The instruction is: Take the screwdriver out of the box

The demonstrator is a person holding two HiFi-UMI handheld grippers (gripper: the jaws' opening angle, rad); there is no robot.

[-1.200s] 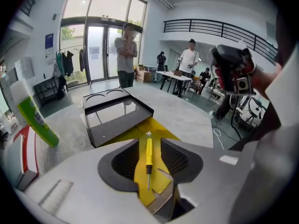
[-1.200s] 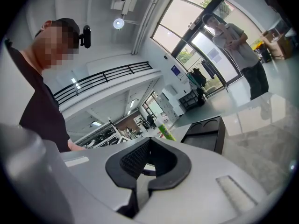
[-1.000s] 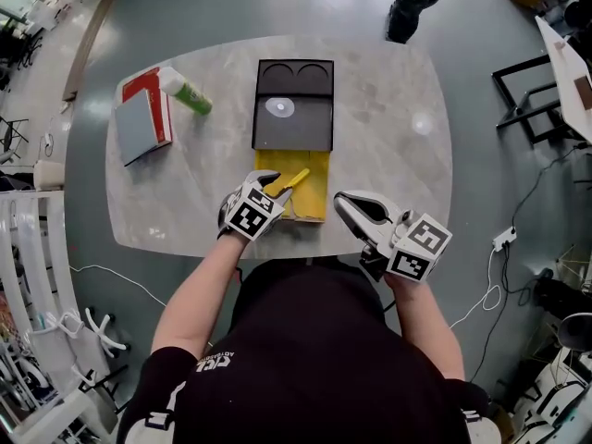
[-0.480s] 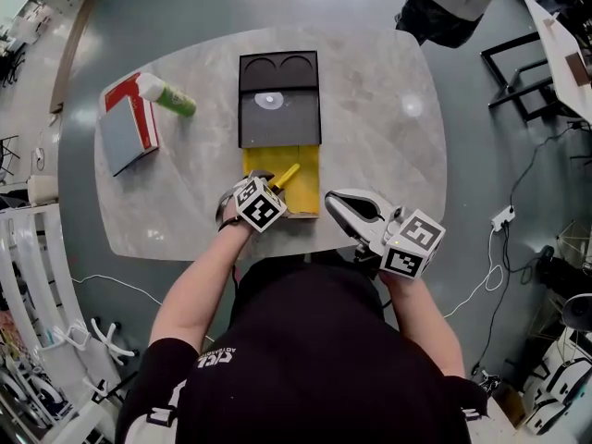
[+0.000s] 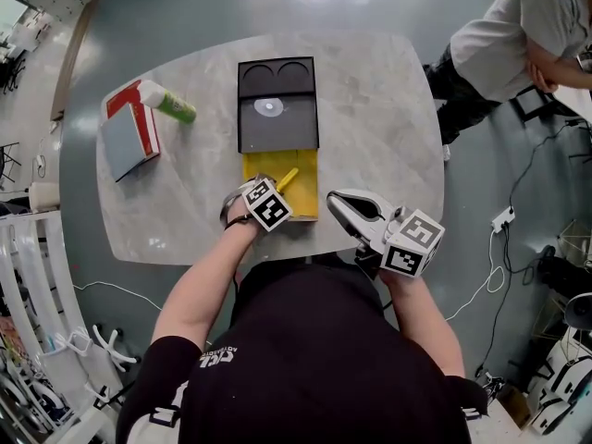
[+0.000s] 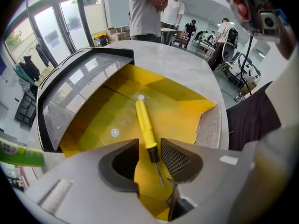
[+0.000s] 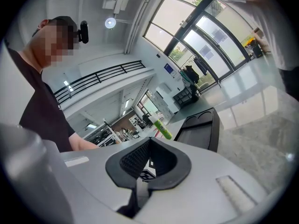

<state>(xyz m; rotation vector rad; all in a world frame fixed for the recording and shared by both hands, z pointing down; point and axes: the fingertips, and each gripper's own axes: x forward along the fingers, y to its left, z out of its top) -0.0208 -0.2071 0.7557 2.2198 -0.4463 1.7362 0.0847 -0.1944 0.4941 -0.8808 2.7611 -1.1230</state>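
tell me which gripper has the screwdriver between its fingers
The left gripper: its open fingers, which have just been closing, straddle the yellow screwdriver in the box. The right gripper is shut, empty.

The box (image 5: 277, 109) lies in the middle of the counter (image 5: 370, 128). Its open tray end points to the near edge. The screwdriver (image 6: 145, 125) lies in the tray. The left gripper (image 6: 149, 155) is over the tray's near end, and the screwdriver's thin end is between its jaws. The right gripper (image 5: 344, 203) is by the near edge, right of the box. A book (image 5: 129, 132) lies near the far left corner, with a bottle (image 5: 168, 101) right beside it.
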